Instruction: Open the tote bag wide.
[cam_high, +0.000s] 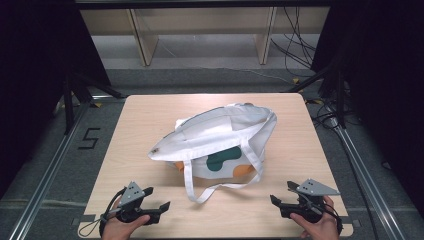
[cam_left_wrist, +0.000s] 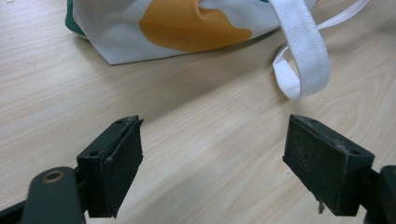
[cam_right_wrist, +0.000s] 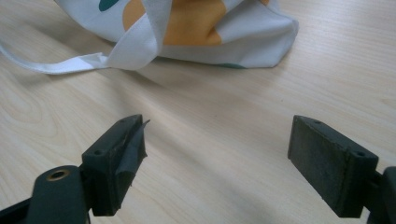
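A white tote bag with green and orange patches lies on its side in the middle of the wooden table, its mouth toward the far right. One white strap loops toward the front edge. My left gripper rests open at the front left, pointing right toward the strap, with nothing between its pads. My right gripper is open at the front right, pointing left. In the left gripper view the open gripper faces the bag and the strap. In the right gripper view the open gripper faces the bag and a strap.
Bare tabletop lies between both grippers and the bag. Behind the table stands a wooden shelf frame. Cables trail on the floor at the back right, and metal rails run along both sides of the table.
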